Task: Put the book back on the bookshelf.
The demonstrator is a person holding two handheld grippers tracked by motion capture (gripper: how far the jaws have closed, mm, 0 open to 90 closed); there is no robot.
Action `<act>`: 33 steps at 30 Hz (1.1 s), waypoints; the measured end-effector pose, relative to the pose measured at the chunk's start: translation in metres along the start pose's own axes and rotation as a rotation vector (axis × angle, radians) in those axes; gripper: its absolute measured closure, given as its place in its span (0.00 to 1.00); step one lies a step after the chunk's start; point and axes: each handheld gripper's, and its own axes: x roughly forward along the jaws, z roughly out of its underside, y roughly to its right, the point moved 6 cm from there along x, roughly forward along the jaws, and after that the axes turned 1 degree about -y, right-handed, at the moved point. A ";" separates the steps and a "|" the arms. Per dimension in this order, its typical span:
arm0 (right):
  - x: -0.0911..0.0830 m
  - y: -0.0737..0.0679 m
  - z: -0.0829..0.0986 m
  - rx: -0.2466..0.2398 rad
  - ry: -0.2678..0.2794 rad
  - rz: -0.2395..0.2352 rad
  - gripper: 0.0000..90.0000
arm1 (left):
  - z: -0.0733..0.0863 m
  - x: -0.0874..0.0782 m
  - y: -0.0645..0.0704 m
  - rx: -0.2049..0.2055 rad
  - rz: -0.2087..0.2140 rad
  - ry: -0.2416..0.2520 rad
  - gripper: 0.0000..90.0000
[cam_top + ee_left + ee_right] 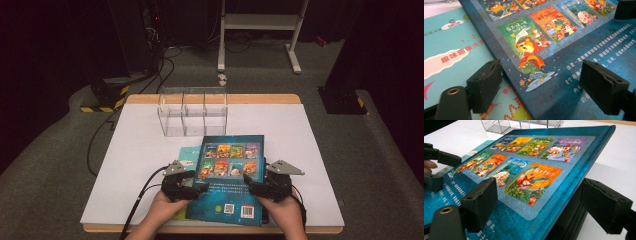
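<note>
A dark blue picture book (231, 170) lies back cover up near the table's front edge, partly over a teal book (188, 152). My left gripper (201, 187) is open at the blue book's left edge; in the left gripper view its jaws straddle that edge (564, 50), one jaw over the teal book (454, 50). My right gripper (248, 185) is open at the right edge. In the right gripper view the blue book (536, 170) tilts up off the white table, its edge between the jaws. The left gripper (436, 170) appears there too.
A clear acrylic organizer (192, 112) with three compartments stands behind the books, toward the far side of the white table (135, 145). Cables trail from the left gripper over the table's front left. A metal stand and dark equipment sit on the floor beyond.
</note>
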 end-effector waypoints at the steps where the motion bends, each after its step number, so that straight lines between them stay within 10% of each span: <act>1: 0.000 0.000 0.000 0.000 0.000 0.000 0.15 | 0.000 0.000 0.000 0.000 0.000 0.000 0.18; 33: 0.005 -0.003 0.001 0.107 -0.096 -0.049 0.30 | 0.004 -0.002 0.003 -0.051 -0.031 0.012 0.24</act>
